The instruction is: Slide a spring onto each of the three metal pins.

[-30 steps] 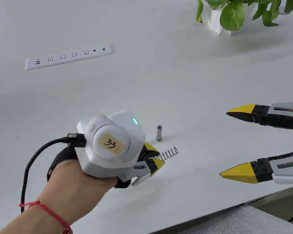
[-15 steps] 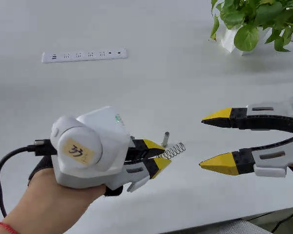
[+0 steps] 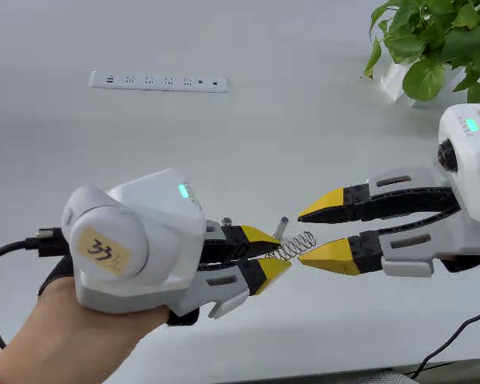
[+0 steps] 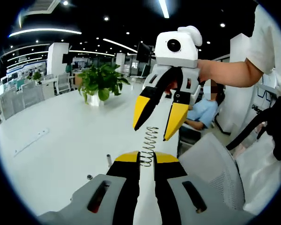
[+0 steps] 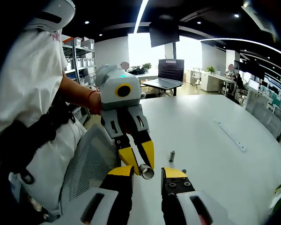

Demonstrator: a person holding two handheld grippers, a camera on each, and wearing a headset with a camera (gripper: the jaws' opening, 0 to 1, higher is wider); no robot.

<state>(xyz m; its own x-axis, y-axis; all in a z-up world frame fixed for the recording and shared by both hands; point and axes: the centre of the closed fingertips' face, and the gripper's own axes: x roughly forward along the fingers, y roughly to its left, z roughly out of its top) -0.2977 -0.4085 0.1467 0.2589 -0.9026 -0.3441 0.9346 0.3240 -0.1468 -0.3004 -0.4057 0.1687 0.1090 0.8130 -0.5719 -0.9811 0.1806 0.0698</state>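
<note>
Evidently I was mid-handover: my left gripper (image 3: pixel 280 251) was clenched on one end of the thin coiled steel spring (image 3: pixel 296 246), held just above the white table (image 3: pixel 224 144). My right gripper (image 3: pixel 299 238), jaws parted, flanked its free end and needed to close gently. I counted one spring and two short grey metal pins (image 3: pixel 282 227).

Open-plan office: strip lights (image 5: pixel 141 14) glowing overhead, monitor (image 5: pixel 171 69) standing on far desk (image 5: pixel 152 86), mesh chair (image 5: pixel 86 164) sitting beside white table (image 5: pixel 210 136).
</note>
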